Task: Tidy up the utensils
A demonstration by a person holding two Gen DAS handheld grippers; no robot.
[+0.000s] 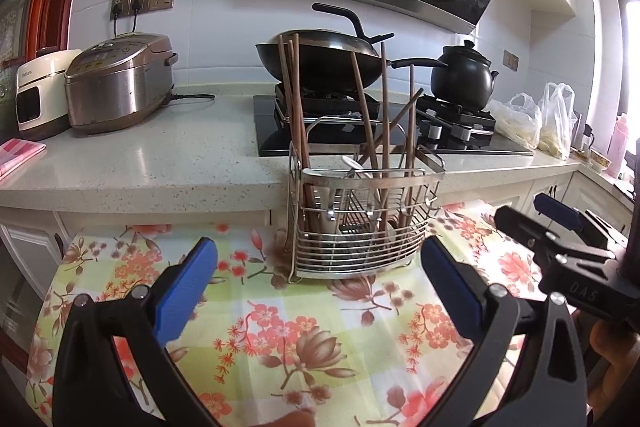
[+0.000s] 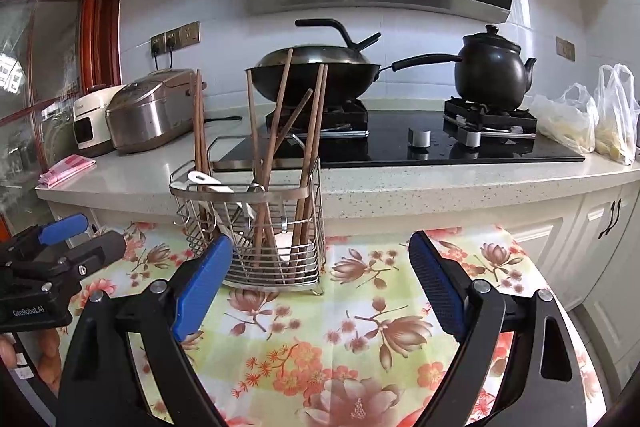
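Observation:
A steel wire utensil caddy [image 1: 360, 223] stands on the floral tablecloth [image 1: 280, 331]. Several brown wooden chopsticks [image 1: 385, 115] stand upright or lean in it, with a white spoon [image 1: 352, 163] among them. My left gripper [image 1: 320, 279] is open and empty, just in front of the caddy. In the right wrist view the caddy [image 2: 256, 227] is left of centre, with the chopsticks [image 2: 316, 131] and white spoon [image 2: 210, 182]. My right gripper [image 2: 320, 283] is open and empty, the caddy beside its left finger. Each gripper shows at the edge of the other's view: right [image 1: 560, 227], left [image 2: 60, 247].
Behind the table runs a speckled counter [image 1: 160, 163] with a rice cooker [image 1: 120, 83], a stove with a wok [image 1: 320, 59], a black clay pot [image 1: 464, 75] and plastic bags [image 1: 536, 123]. White cabinets [image 2: 592, 239] stand below on the right.

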